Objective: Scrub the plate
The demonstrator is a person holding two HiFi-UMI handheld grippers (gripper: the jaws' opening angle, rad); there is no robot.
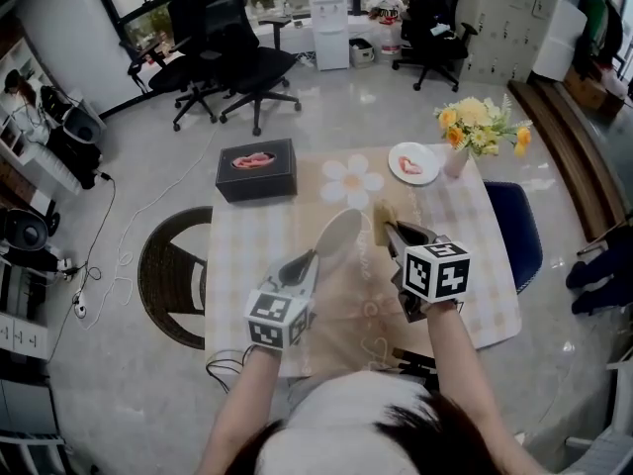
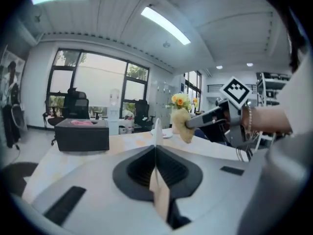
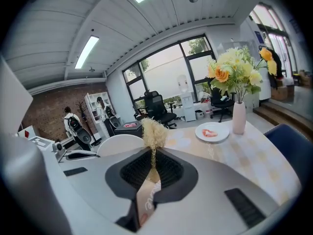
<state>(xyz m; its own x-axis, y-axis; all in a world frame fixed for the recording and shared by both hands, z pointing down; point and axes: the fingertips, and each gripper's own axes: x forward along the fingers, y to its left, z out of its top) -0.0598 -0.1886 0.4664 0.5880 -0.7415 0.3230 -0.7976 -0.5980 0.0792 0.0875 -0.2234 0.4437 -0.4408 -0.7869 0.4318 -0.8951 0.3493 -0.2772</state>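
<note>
A person stands over a table [image 1: 481,303] laid with a pale checked cloth, a two-jaw gripper in each hand. The left gripper [image 1: 302,262] is clamped tight on the rim of a plain white plate [image 1: 338,237], which is held tilted on edge above the cloth. In the left gripper view the plate [image 2: 155,131] shows only as a thin pale line rising from between the closed jaws. The right gripper [image 1: 396,234] has its jaws pinched on a straw-coloured fibrous scrubber [image 1: 383,222], held just beside the plate's raised edge; whether the two touch is unclear from the head view.

A tan tag sits between the right gripper's jaws in its own view, under the scrubber [image 3: 153,133]. It carries cursive reddish lettering that looks like "aure" but cannot be read with confidence. Black-and-white square markers cover the cube on each gripper.

Farther along the table stand a black box [image 1: 256,170], a small plate [image 1: 412,163] with something pink on it, and a vase of yellow flowers [image 1: 480,122].
</note>
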